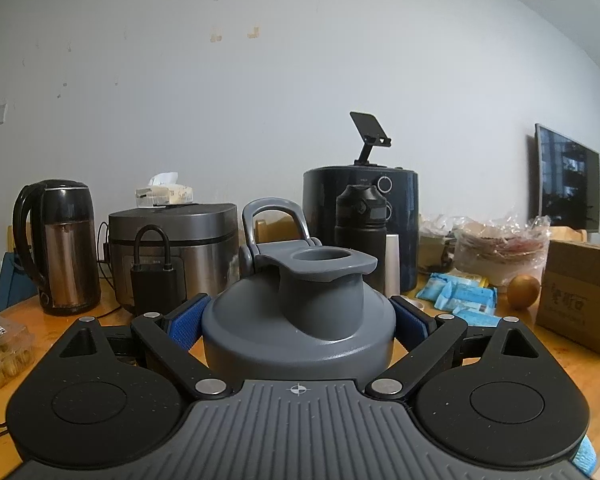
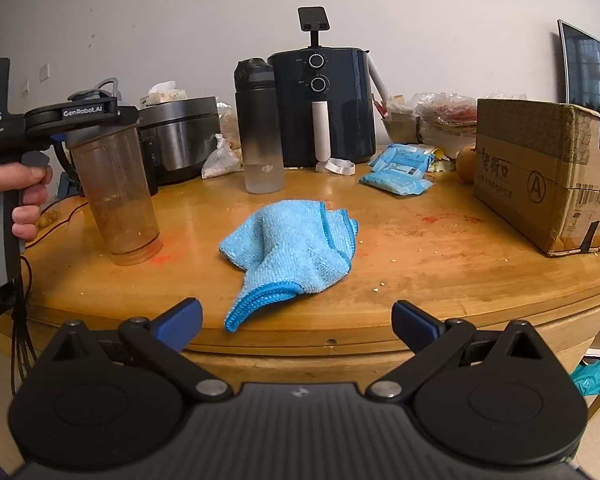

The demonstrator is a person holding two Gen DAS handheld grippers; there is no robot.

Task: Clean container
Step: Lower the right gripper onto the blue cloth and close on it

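- The container [image 2: 116, 196], a clear tumbler with brownish residue and a grey lid [image 1: 296, 312], was seen standing upright on the wooden table [image 2: 420, 248], toward its left side in the right wrist view.
- The left gripper [image 1: 298, 322] was pressed against the lid from both sides, its blue pads [image 1: 188, 322] laid against the lid's rim; the lid's spout cap was flipped open and its carrying loop was raised.
- A hand [image 2: 24, 196] was wrapped around the left gripper's handle at the left edge of the right wrist view.
- The right gripper [image 2: 298, 320] was held with its fingers spread wide and nothing between them, hovering at the near edge of the table.
- A crumpled blue cloth [image 2: 292, 252] was lying on the table just ahead of the right gripper, apart from the container.
- Behind the cloth a black-topped water bottle [image 2: 260, 128] and a dark air fryer [image 2: 324, 108] were standing close together.
- A rice cooker [image 2: 180, 140] was placed behind the container, and a black kettle [image 1: 58, 248] was seen left of it.
- Blue packets [image 2: 400, 172] and a cardboard box [image 2: 548, 176] were crowded on the right side.
- Crumbs and red smears were scattered over the tabletop.
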